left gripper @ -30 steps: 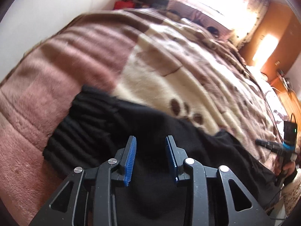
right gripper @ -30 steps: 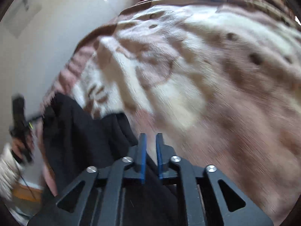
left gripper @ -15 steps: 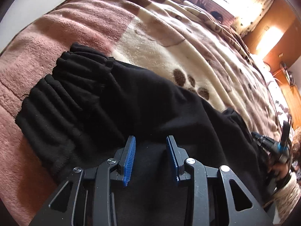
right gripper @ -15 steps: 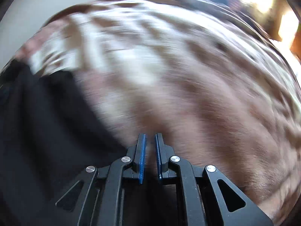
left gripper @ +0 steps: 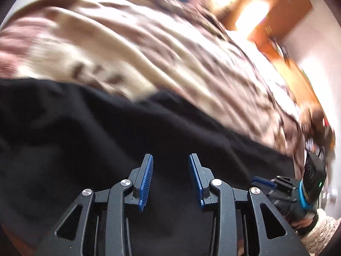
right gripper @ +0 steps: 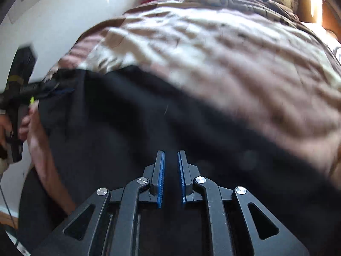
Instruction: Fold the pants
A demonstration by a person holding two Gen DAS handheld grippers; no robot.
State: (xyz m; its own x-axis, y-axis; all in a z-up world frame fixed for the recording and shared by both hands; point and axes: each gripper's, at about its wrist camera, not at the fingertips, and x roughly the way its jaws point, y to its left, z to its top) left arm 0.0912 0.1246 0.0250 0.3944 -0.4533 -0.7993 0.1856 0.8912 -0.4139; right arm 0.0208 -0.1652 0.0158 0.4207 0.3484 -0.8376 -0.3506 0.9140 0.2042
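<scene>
Left gripper [left gripper: 170,160]: hovering over the black cloth, jaws standing spread, blue pads facing each other with a clear gap; nothing pinched between them.
Pants [left gripper: 106,145]: black, lying across the near side of the bed, filling the lower part of both wrist views; their far edge is running against the cream and brown pattern.
Blanket [left gripper: 149,49]: fleece in pink, cream and brown, covering the bed beyond the pants; blurred in both views.
Right gripper [right gripper: 170,157]: sitting over the black fabric, jaws having just been opening, now parted by a narrow gap; dark cloth is showing behind the gap, but no fold is visibly being pressed by the pads.
Hand [right gripper: 23,123]: gripping the left gripper's handle at the left edge of the right wrist view.
</scene>
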